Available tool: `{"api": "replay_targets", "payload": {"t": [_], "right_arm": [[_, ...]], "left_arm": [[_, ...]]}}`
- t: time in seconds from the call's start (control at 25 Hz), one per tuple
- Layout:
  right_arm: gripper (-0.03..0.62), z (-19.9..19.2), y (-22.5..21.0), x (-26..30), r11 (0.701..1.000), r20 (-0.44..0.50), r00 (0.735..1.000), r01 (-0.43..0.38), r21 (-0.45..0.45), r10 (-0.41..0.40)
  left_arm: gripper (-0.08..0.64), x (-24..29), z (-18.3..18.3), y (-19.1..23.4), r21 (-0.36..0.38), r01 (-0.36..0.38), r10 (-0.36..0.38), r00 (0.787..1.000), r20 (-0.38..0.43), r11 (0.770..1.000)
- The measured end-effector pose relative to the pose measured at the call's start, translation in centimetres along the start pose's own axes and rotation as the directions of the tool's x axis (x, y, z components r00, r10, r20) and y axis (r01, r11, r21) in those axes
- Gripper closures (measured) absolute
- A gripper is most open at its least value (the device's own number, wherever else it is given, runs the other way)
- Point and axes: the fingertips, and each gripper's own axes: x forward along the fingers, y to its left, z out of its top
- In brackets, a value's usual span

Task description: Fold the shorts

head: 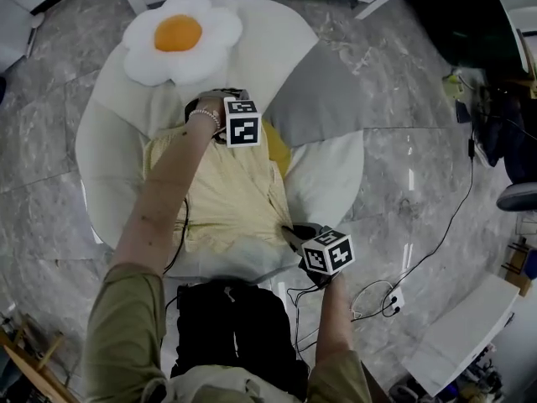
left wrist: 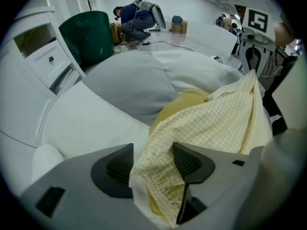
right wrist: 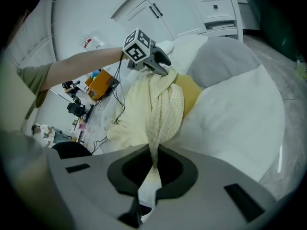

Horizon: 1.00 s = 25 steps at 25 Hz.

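- Left gripper [left wrist: 153, 166]: the two dark ribbed pads stand wide apart. The gathered elastic waistband of the shorts [left wrist: 216, 119] sits bunched in the gap, but it is not pinched.
- Right gripper [right wrist: 152, 163]: the jaws are clenched on a thin twisted fold of the shorts, and the cloth comes out of the narrow slit as a tight rope.
- The shorts are pale yellow with a fine woven check. The fabric is soft and crumpled, with a puckered band at the waist.
- In the head view the shorts lie stretched lengthwise between the two grippers on top of the cushion [head: 331, 179]. The left gripper is at the far end and the right gripper at the near end.
- The cushion is a big rounded beanbag with smooth white panels and one grey wedge.
- A mustard-yellow pad [left wrist: 184, 103] shows from under the shorts.
- A plush pillow [head: 180, 36] shaped like a fried egg, with white lobed edges and an orange centre, rests at the far edge of the cushion.
- The floor [head: 403, 82] around the cushion is glossy grey marble. Thin black cables curl across it near the right gripper.
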Motion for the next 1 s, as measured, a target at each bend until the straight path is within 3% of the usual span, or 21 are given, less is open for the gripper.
{"api": "replay_targets", "payload": {"t": [0.24,0.28,0.32,0.36,0.48,0.68,0.84,1.0], "right_arm": [[0.558,0.2,0.0,-0.2,0.999,-0.005,1.000,-0.010,-0.053,0.010],[0.560,0.3,0.0,-0.2,0.998,-0.005,1.000,-0.008,-0.057,0.008],[0.558,0.3,-0.1,-0.3,0.998,-0.004,1.000,-0.006,-0.057,0.006],[0.558,0.2,-0.2,-0.3,0.999,-0.004,1.000,-0.004,-0.053,0.003],[0.536,-0.3,-0.7,0.0,0.998,-0.021,1.000,0.021,-0.053,-0.022],[0.337,-0.7,-1.6,-0.7,0.995,-0.020,0.997,0.079,-0.067,-0.081],[0.325,0.1,-2.3,-0.9,0.995,0.013,0.996,0.087,-0.055,-0.086],[0.327,1.0,-2.0,1.5,0.983,-0.032,0.992,0.115,-0.142,-0.120]], "left_arm": [[0.319,1.3,-0.1,-0.8,0.000,0.043,-0.043,0.997,-0.069,0.999],[0.376,1.3,0.0,-0.9,0.002,0.040,-0.039,0.997,-0.072,0.999],[0.480,1.2,0.2,-1.0,0.016,0.023,-0.022,0.997,-0.067,1.000],[0.525,1.0,0.5,-1.0,0.039,-0.001,0.003,0.998,-0.058,0.999],[0.529,0.0,0.7,-0.8,0.086,-0.045,0.046,0.999,-0.016,0.995],[0.531,-2.4,0.9,1.3,0.068,-0.099,0.096,0.994,0.052,0.993],[0.531,-4.5,0.6,3.6,0.036,-0.202,0.197,0.974,0.111,0.979],[0.531,-7.2,-0.9,6.2,-0.047,-0.292,0.296,0.939,0.174,0.955]]}}
